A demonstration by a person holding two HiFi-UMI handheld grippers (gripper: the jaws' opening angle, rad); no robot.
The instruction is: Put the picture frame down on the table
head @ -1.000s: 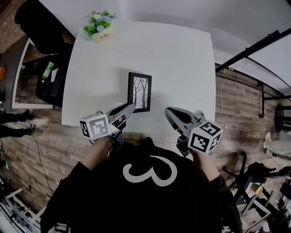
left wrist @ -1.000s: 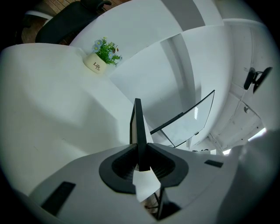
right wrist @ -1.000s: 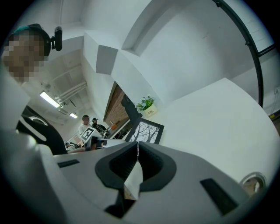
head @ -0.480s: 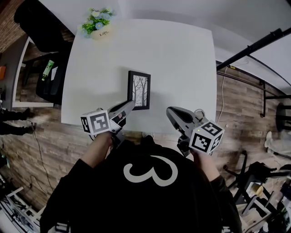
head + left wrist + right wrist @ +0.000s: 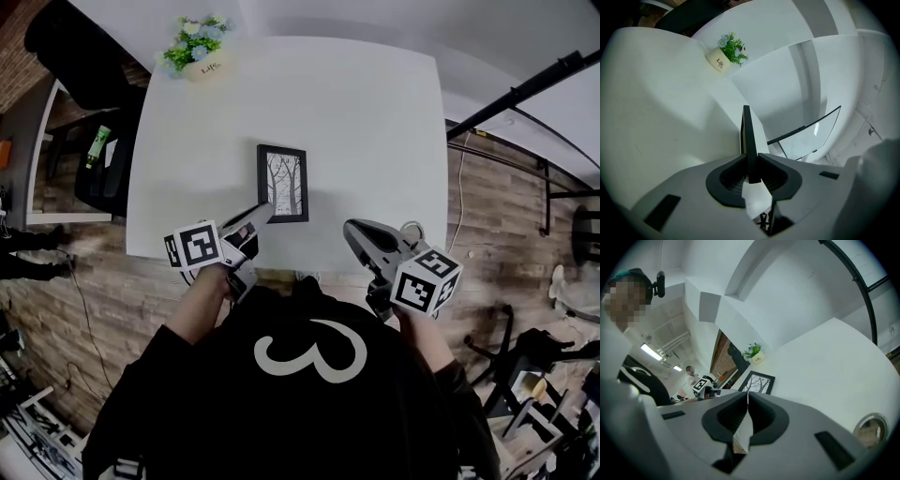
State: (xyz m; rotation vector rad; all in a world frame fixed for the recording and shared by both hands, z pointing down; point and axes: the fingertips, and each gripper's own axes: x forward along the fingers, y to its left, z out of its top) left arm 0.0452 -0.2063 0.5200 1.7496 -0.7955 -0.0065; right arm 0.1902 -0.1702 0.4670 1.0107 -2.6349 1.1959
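Observation:
A black picture frame (image 5: 282,183) with a drawing of bare trees lies low over the white table (image 5: 375,122), near its front edge. My left gripper (image 5: 262,210) is shut on the frame's near left corner. In the left gripper view the frame (image 5: 746,131) stands edge-on, pinched between the two dark pads of that gripper (image 5: 751,161). I cannot tell whether the frame rests on the tabletop. My right gripper (image 5: 351,231) hovers at the table's front edge, right of the frame, shut with nothing in it (image 5: 747,397). From there the frame (image 5: 757,382) looks nearly flat.
A small pot of flowers (image 5: 195,52) stands at the table's far left corner. A black chair (image 5: 94,75) sits left of the table. Black poles (image 5: 525,89) slant past its right side. Wooden floor surrounds the table.
My left gripper has sunk a little and rolled slightly, carrying the frame a touch left and farther onto the table. The right gripper has kept still.

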